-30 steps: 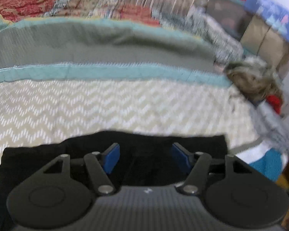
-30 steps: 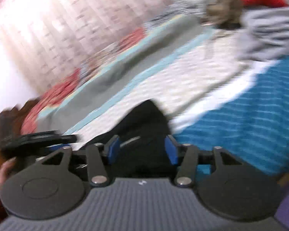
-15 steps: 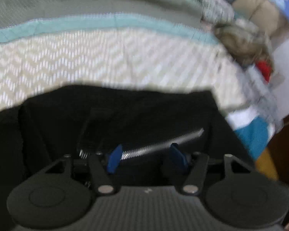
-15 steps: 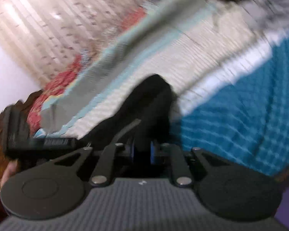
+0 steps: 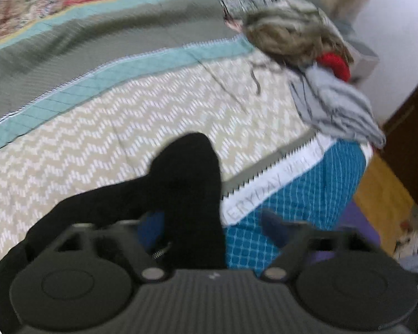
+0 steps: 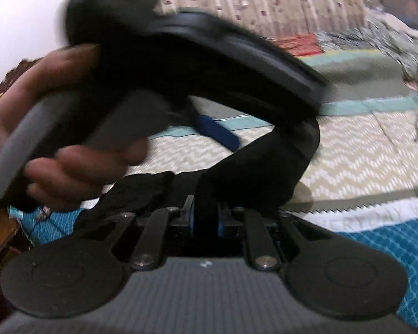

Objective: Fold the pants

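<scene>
The soft black fabric pants (image 5: 181, 183) hang bunched above the bed's beige zigzag-patterned quilt (image 5: 83, 150), lifted at one end. The right gripper (image 6: 206, 220) is clenched on a narrow band of cloth. The left gripper (image 5: 209, 228) has just been closing, with fabric between its blue pads, though their contact is unclear. A loose left hold could drop that corner and skew the fold; the left hand (image 6: 64, 150) crowds close, risking collision.
</scene>
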